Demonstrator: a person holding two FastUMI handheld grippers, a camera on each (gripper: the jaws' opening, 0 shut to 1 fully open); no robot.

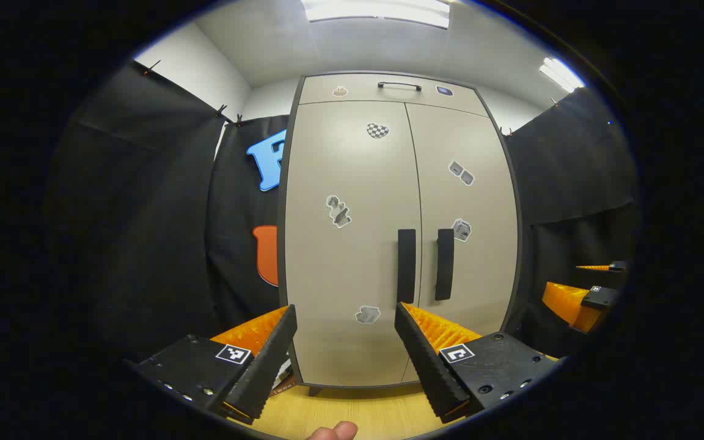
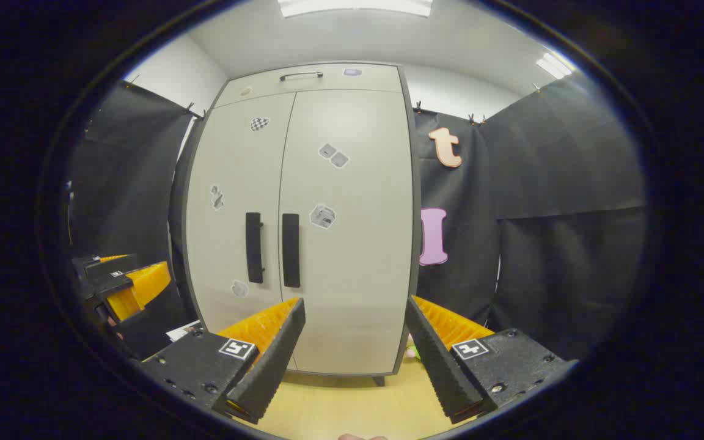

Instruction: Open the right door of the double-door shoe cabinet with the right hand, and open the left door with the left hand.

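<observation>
**Both cabinet doors shut; both claws wide and empty, short of the handles**

The booth is walled in black cloth [image 2: 560, 201] under a white ceiling with strip lights, on a pale wooden floor [image 2: 352, 409]. Cloth hangs close on both flanks of the cabinet, at 9 and 3 o'clock, so each door's swing outward looks tight at the sides but free toward the viewer.

The shoe cabinet [image 1: 352, 342] stands upright at centre, filling 12 to 6 o'clock in the left gripper view. A top panel with its own small handle [image 1: 399, 85] sits above the two doors. The left door [image 1: 352, 183] and right door [image 2: 352, 183] lie flush, the seam between them closed; neither has been started.

The two upright door handles sit side by side along the seam: the left handle [image 1: 406, 266] and right handle [image 2: 291, 250]. Their placement near the inner edges suits pulling each door outward on hinges at the outer edges.

The left gripper [image 1: 346, 345] is spread wide, nothing between its fingers, aimed at the lower left door; its handle lies toward 1 o'clock. The right gripper [image 2: 355, 339] is likewise spread and empty, its handle toward 11 o'clock. In my judgement both are held open, ready to reach for the handles. Small stickers [image 1: 338, 211] dot the doors.
</observation>
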